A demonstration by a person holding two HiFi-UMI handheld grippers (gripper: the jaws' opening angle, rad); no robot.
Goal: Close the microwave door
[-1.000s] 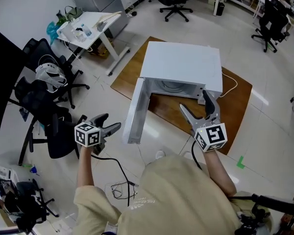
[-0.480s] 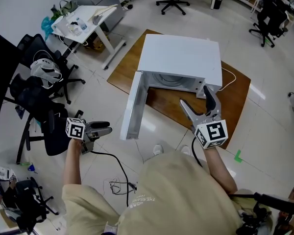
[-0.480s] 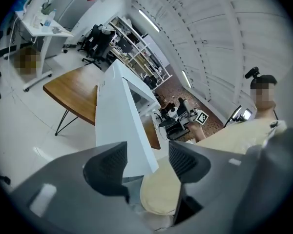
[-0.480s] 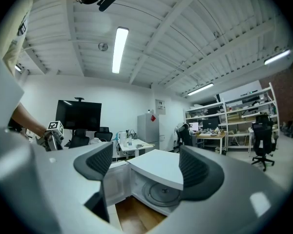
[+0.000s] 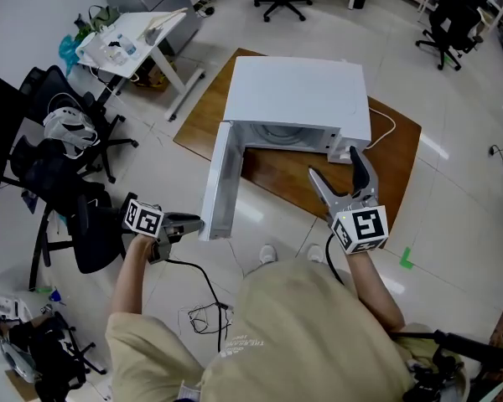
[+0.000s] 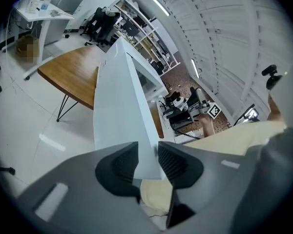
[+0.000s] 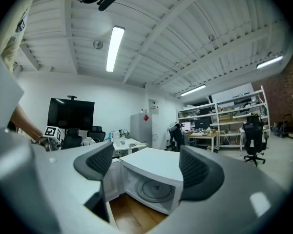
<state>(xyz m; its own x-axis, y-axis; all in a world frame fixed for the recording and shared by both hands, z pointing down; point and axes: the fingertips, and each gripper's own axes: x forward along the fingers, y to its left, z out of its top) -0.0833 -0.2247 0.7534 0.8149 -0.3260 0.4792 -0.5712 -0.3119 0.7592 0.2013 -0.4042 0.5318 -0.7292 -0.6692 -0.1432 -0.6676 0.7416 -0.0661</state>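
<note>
Left gripper view: your left gripper (image 6: 147, 156) has its jaws drawn in on the free edge of the microwave door (image 6: 119, 106). The white slab runs straight up between the two ribbed pads (image 6: 172, 161), and they pinch it from both sides. Head view puts this gripper at the outer end of the door, low and to your left, jaws pointing right. Its marker cube (image 5: 142, 219) shows a black-and-white square pattern. Your left arm is stretched forward and outward, forearm bare, with a black cable (image 5: 203, 285) trailing from the gripper down to the floor.

Right gripper (image 7: 146, 160): jaws spread wide, nothing between the pads. Past them you see the microwave (image 7: 154, 172), well apart from the gripper. Your right forearm is raised ahead of you, with the gripper hanging over the near edge of the wooden table (image 5: 394, 153) and aimed at the microwave's front right corner. Its cube (image 5: 360, 229) also shows a square marker.

The microwave sits on that table with its door swung wide open, hinged at the left and sticking out past the table edge toward you. The cavity is exposed, and the round turntable (image 7: 156, 190) is visible inside. A white cord (image 5: 391, 136) runs off the microwave's right side across the table.
</note>
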